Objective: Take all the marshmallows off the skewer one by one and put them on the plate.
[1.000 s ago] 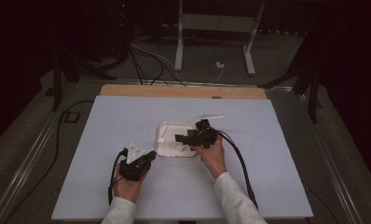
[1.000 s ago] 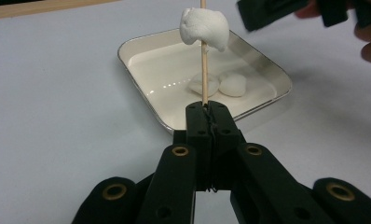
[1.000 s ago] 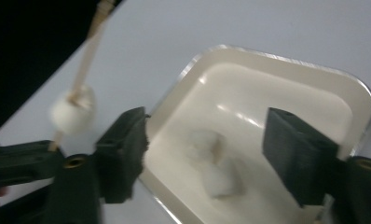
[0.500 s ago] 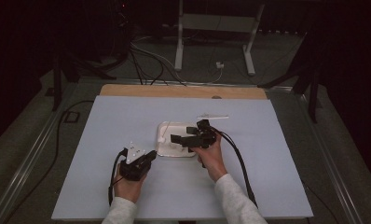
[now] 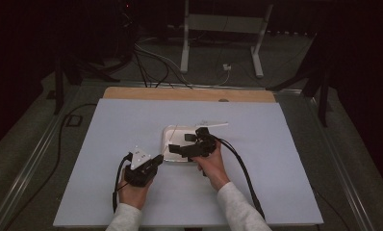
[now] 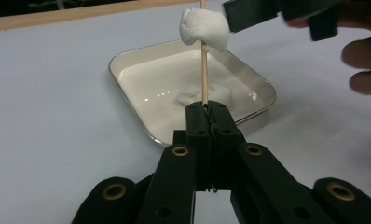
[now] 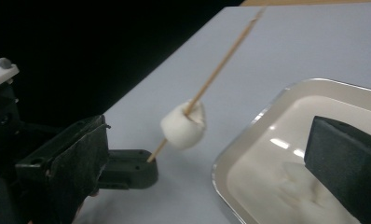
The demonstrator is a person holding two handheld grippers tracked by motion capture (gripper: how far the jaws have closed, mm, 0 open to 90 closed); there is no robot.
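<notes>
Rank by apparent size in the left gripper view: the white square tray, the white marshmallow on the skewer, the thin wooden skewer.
1. White square tray, largest.
2. White marshmallow.
3. Thin wooden skewer, longer than the marshmallow but slimmest, so least area; nearness makes true sizes unsure.

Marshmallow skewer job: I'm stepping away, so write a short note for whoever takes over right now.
Left hand-held gripper: shut on the wooden skewer, holding it upright.
Right hand-held gripper: open, its jaws either side of the marshmallow and off it; they have just been opening.
Things: one marshmallow sits partway up the skewer; another marshmallow lies in the white tray.
Done: first marshmallow threaded.
Left: probably pick the tray's marshmallow and thread it too.
</notes>
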